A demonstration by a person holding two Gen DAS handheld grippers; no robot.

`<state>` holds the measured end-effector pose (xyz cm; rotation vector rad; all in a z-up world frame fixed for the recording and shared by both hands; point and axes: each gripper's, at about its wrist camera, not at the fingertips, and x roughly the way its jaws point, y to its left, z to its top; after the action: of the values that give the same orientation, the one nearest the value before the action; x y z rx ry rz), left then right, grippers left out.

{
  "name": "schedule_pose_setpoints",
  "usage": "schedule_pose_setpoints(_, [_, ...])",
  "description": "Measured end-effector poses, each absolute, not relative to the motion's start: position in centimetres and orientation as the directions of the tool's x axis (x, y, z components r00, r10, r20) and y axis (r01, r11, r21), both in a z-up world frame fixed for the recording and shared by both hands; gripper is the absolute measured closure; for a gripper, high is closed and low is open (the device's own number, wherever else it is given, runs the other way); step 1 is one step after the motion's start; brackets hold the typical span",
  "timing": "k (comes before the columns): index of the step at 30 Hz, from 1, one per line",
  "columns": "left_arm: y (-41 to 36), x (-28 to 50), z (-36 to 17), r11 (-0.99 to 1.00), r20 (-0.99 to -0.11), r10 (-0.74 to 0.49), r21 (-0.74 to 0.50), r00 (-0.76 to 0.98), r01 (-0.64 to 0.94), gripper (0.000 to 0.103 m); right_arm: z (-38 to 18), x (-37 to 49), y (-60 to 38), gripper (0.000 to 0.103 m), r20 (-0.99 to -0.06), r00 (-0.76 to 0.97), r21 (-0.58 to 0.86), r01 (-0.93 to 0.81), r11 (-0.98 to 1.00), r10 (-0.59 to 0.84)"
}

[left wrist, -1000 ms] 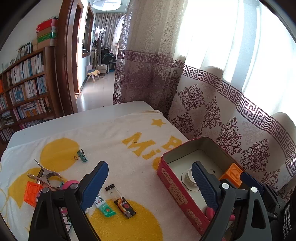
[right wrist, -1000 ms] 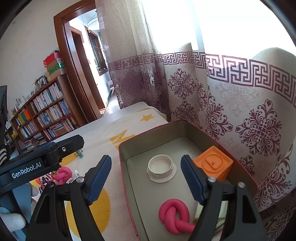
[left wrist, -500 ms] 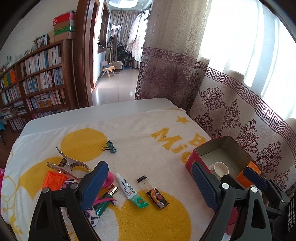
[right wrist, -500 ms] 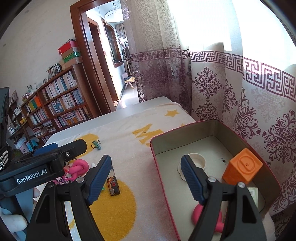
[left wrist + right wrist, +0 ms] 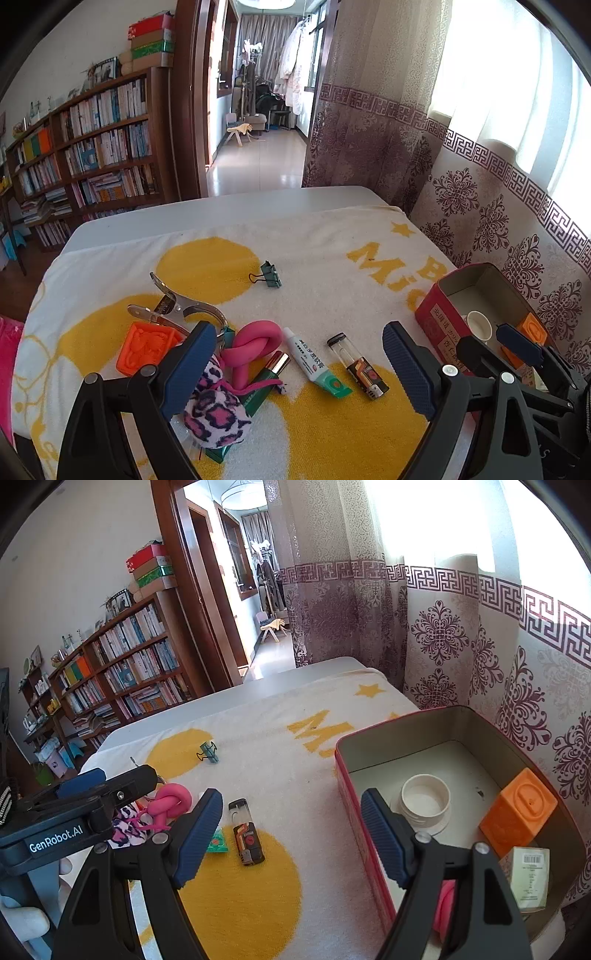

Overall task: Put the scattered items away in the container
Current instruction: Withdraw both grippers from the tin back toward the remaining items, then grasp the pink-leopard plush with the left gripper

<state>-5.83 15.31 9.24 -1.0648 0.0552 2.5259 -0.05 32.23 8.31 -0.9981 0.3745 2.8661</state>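
The left gripper (image 5: 299, 369) has its two blue pads spread wide with nothing between them, above a pile of small things on the white and yellow towel (image 5: 332, 258) that covers the worktop. The right gripper (image 5: 291, 834) is spread wide and empty too, over the near wall of the red metal box (image 5: 345, 797). White letters on the left gripper's arm in the right view say "GenRobot.AI". Just past the left gripper lie a pink and black spotted fuzzy pouch (image 5: 216, 411), a pink knotted foam rope (image 5: 251, 345), a white tube with a green cap (image 5: 316, 363) with small print too tiny to read, and a clear lighter with an orange and black label (image 5: 360, 365). The red box front shows pale Chinese writing. Inside it sit a white round lid (image 5: 424, 799), an orange cube (image 5: 517, 812) and a pale card with a barcode (image 5: 528, 877). A second ago both grippers were over the box; now both have moved back toward the scattered things, and more of the towel shows.
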Motion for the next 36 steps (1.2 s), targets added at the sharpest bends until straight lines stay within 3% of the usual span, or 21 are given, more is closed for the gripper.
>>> schedule_pose_setpoints(29, [5.6,-8.8,5.2,-0.969,-0.753,0.245,-0.198,-0.611,-0.145,0.01,6.1,-2.4,28.1,0.022,-0.686,-0.726,0.152,-0.081,-0.985,-0.047])
schedule_pose_setpoints(36, [5.6,-8.8,4.9,-0.97,-0.76,0.244,-0.193,-0.602,-0.149,0.01,5.4,-2.5,27.4,0.022,-0.699,-0.712,0.156,-0.06,-0.986,-0.067])
